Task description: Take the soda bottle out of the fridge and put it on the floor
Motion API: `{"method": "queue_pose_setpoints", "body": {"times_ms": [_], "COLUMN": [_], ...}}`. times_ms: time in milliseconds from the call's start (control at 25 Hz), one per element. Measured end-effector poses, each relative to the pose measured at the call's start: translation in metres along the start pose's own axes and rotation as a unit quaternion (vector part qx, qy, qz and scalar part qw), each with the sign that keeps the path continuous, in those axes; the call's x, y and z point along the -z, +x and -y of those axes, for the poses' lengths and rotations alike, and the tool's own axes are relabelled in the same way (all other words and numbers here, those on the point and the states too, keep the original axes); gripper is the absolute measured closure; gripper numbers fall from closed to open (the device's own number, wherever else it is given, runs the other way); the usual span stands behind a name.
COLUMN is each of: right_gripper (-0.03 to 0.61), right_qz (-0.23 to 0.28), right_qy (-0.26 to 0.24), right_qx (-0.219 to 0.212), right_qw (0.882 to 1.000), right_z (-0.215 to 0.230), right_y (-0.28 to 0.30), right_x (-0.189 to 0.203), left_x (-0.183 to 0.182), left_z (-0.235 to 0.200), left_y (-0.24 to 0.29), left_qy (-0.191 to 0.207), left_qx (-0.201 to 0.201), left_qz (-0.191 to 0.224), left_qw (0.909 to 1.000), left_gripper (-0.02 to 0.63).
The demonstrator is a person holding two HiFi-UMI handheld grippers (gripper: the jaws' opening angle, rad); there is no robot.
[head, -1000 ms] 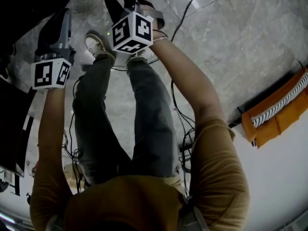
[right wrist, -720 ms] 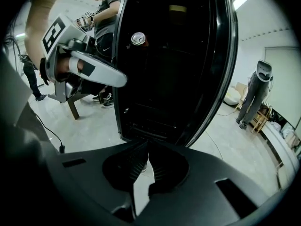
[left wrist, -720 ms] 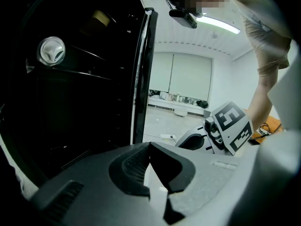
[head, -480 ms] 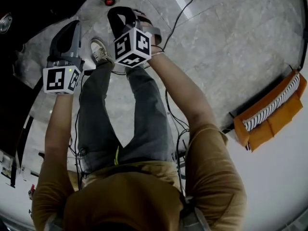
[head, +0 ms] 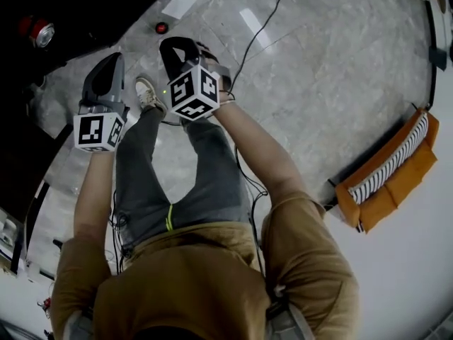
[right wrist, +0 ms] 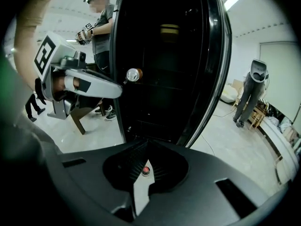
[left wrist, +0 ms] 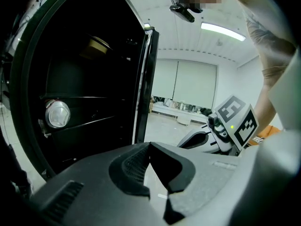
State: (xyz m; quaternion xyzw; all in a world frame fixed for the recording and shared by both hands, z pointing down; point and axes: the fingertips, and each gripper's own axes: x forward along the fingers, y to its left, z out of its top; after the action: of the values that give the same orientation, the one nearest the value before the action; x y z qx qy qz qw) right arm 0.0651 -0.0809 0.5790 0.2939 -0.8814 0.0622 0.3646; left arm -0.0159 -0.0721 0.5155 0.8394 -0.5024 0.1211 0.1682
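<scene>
Soda bottle [head: 162, 27]: from the head view only the red cap shows, with a dark body under it. It stands upright on the floor [head: 340, 76], close to the foot of the fridge [head: 64, 6] and just beyond the person's shoe [head: 146, 92]. It is well apart from both grippers and nothing touches it. In the right gripper view the cap shows as a small red dot on the floor, seen through the slot under the fingertips.

Right gripper [head: 177, 47]: fingers closed tip to tip, nothing between them.

Left gripper [head: 112, 61]: fingers meet at the tips, also empty.

Both grippers are held side by side above the person's legs [head: 191, 183], marker cubes toward the head camera, fingers toward the fridge.

Fridge: open, with a dark interior and wire shelves. A container with a round silver end [left wrist: 57, 113] lies on one shelf; I cannot tell what kind.

Further out, a black cable [head: 265, 27] runs across the floor. An orange pad with a striped piece on it [head: 386, 179] lies at the floor's right edge, against the white wall.
</scene>
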Motion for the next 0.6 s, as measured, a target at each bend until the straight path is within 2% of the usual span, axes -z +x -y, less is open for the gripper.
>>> {"method": "queue_pose_setpoints", "body": {"times_ms": [160, 440, 600], "right_gripper": [0.577, 0.577, 0.577], "right_qz": [0.014, 0.021, 0.035], "right_qy": [0.027, 0.034, 0.039], "right_qx": [-0.001, -0.014, -0.012], "right_qw": [1.000, 0.999, 0.999], "right_z": [-0.002, -0.028, -0.030], "right_y": [-0.027, -0.070, -0.115], "right_x": [-0.031, -0.070, -0.111], "left_x": [-0.033, -0.076, -0.122], "left_z": [0.007, 0.022, 0.039], "left_y": [-0.019, -0.065, -0.097], "left_qy": [-0.015, -0.034, -0.042], "left_qx": [-0.009, -0.013, -0.024], "left_qz": [0.019, 0.053, 0.058], "left_qw": [0.9997, 0.9979, 0.9972], "left_gripper": [0.612, 0.612, 0.612]}}
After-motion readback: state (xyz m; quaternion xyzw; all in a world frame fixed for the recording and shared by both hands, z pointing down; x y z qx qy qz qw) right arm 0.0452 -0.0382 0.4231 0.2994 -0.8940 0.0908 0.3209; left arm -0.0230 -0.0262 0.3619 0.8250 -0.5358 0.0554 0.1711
